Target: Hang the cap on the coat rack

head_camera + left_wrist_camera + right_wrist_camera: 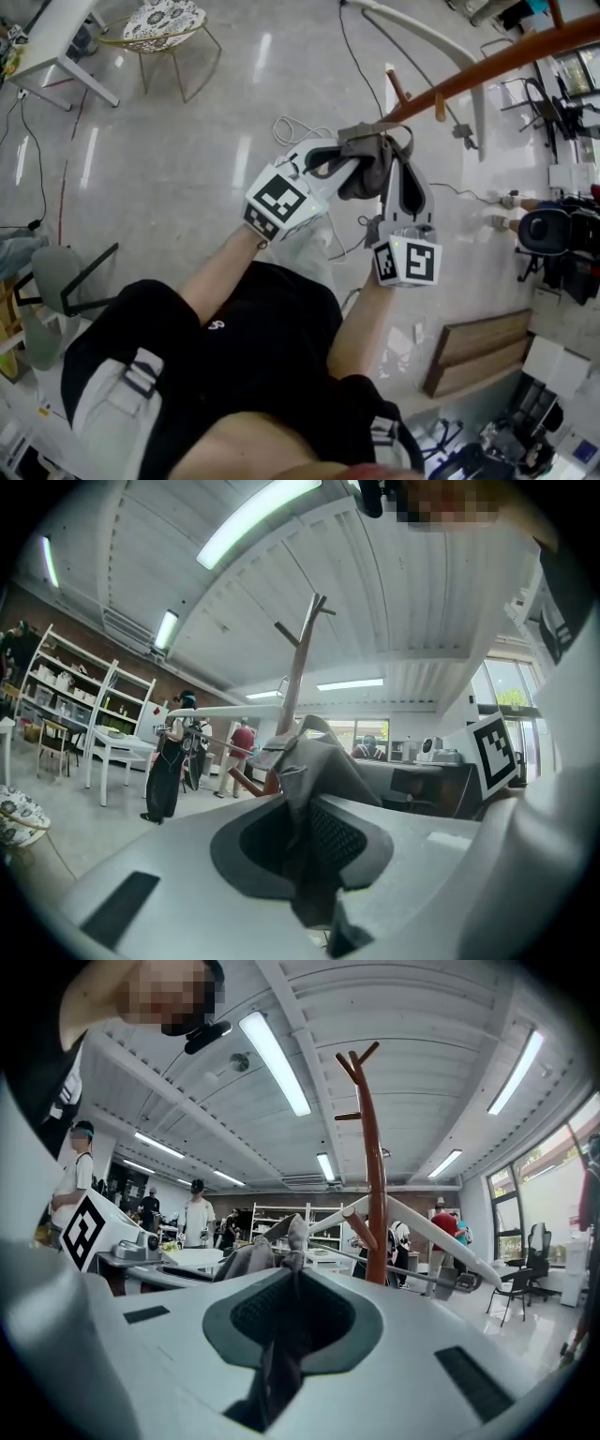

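Observation:
In the head view a grey cap (367,167) hangs between my two grippers, in front of my chest. My left gripper (343,171) is shut on the cap's left side, and my right gripper (390,157) is shut on its right side. The brown wooden coat rack (506,56) slants across the upper right, and its short pegs (398,90) are just beyond the cap. In the left gripper view the cap's fabric (314,761) is pinched in the jaws (305,794), with the rack (298,667) behind it. In the right gripper view grey fabric (272,1258) is clamped in the jaws (291,1283), and the rack (375,1176) stands close ahead to the right.
A white curved stand (441,42) lies past the rack. A patterned round stool (164,23) and a white table (56,37) are at the top left. A grey chair (56,272) stands at the left, wooden boards (478,352) at the lower right. People (169,761) stand in the background.

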Demonstrator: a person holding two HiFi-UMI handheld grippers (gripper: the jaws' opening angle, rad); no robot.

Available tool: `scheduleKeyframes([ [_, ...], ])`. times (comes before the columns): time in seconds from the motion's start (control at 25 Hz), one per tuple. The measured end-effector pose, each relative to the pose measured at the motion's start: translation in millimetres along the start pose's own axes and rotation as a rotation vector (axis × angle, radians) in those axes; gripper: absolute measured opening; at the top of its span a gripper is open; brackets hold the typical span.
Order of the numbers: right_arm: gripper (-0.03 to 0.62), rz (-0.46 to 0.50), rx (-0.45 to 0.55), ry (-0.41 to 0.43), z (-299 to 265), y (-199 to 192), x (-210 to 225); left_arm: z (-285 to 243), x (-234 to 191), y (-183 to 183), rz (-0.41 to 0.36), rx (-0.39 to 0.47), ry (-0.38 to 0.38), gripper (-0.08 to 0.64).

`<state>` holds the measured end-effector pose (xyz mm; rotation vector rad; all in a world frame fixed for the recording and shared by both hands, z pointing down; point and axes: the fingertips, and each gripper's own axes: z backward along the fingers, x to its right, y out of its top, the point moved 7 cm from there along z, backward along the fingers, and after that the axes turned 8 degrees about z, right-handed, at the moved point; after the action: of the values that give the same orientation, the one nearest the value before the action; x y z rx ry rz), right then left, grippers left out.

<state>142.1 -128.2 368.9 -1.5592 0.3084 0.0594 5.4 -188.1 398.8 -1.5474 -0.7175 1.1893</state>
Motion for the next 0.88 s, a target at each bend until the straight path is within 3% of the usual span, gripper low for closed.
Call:
scheduleKeyframes([
  [0.2, 0.020, 0.012, 0.044, 0.006, 3, 7, 11, -8, 4, 9, -0.022, 0.025, -0.007, 0.031],
  [0.4, 0.020, -0.034, 0.089, -0.053, 0, 21, 33, -28, 10, 29, -0.076, 0.043, -0.034, 0.031],
  [0.52, 0.020, -0.024, 0.066, -0.077, -7, 23, 45, -44, 8, 37, -0.108, 0.031, -0.029, 0.031],
  [0.88, 0.020, -0.077, -0.038, -0.097, -29, 10, 82, -96, -1, 32, -0.083, -0.037, 0.014, 0.031],
])
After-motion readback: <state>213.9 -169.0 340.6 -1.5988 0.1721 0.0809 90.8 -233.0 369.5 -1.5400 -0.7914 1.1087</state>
